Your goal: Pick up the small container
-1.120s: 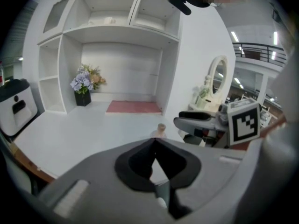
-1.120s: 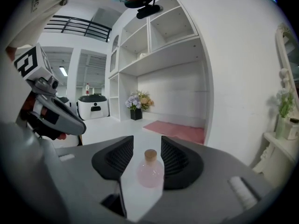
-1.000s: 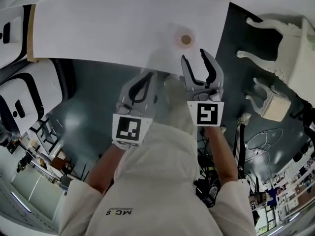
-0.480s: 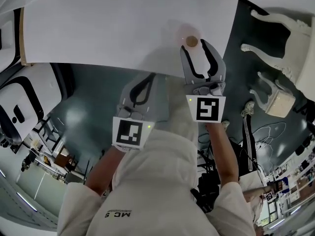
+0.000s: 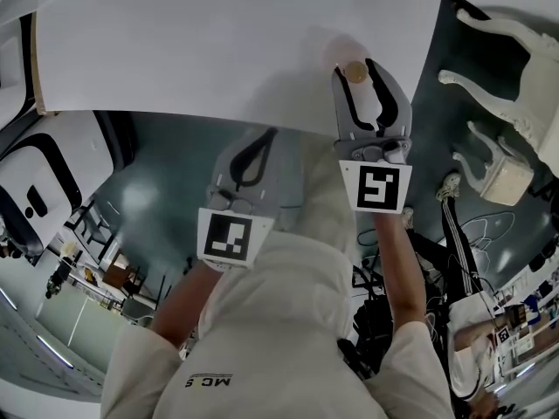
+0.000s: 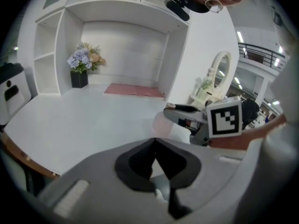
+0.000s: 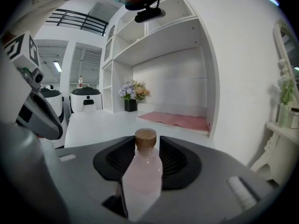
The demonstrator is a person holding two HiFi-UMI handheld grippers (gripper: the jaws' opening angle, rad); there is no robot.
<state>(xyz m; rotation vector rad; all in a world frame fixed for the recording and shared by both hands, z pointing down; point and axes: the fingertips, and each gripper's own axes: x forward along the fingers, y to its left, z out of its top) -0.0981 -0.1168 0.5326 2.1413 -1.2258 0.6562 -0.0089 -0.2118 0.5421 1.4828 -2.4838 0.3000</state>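
The small container is a pale pink bottle [image 5: 354,71] with a brown cap, standing near the front right corner of the white table [image 5: 175,42]. My right gripper [image 5: 356,68] reaches over the table edge with a jaw on each side of the bottle [image 7: 142,171]. Its jaws are closing, and the pads sit very close to the bottle's sides without a clear press. My left gripper [image 5: 267,134] hangs just off the table's front edge, shut on nothing, its tips meeting [image 6: 154,139]. In the left gripper view the right gripper [image 6: 187,111] shows to the right.
A white ornate chair [image 5: 507,51] stands right of the table. White machines [image 5: 35,182] stand at the left. At the table's back, a shelf unit holds a vase of flowers [image 6: 79,64], with a pink cloth [image 6: 135,90] nearby.
My right gripper has moved forward onto the table until its jaws came around the bottle. The left gripper has stayed in place.
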